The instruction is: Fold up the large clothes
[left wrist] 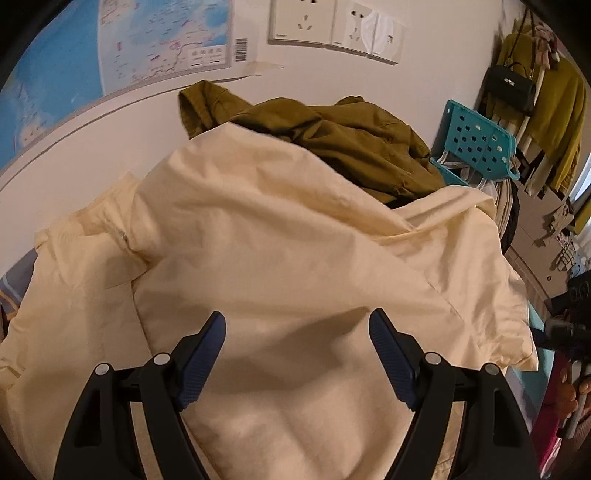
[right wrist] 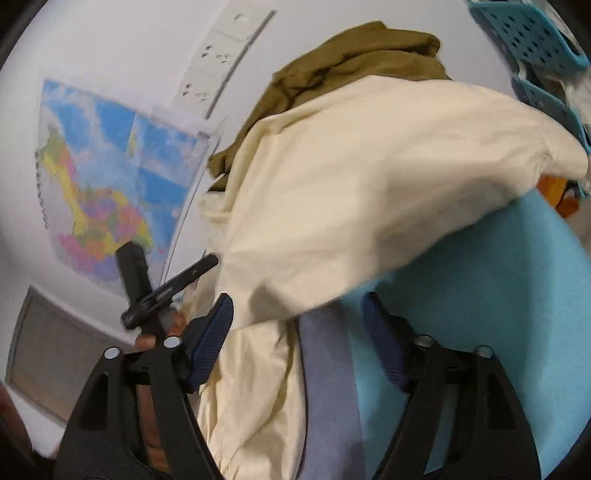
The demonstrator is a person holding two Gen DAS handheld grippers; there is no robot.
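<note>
A large cream garment (left wrist: pixel 280 251) lies spread and partly folded over on the bed. It fills the left wrist view and shows in the right wrist view (right wrist: pixel 369 184). My left gripper (left wrist: pixel 297 354) is open just above the cream cloth, holding nothing. My right gripper (right wrist: pixel 297 332) is open over the garment's near edge, where it meets the blue sheet (right wrist: pixel 480 295); it holds nothing. The left tool (right wrist: pixel 147 291) shows at the left of the right wrist view.
An olive-green garment (left wrist: pixel 332 136) is heaped behind the cream one, against the wall. A teal perforated basket (left wrist: pixel 476 144) sits at the right. A map (left wrist: pixel 110 44) and sockets (left wrist: pixel 332 26) are on the wall. Clothes and a black bag (left wrist: pixel 509 88) hang at far right.
</note>
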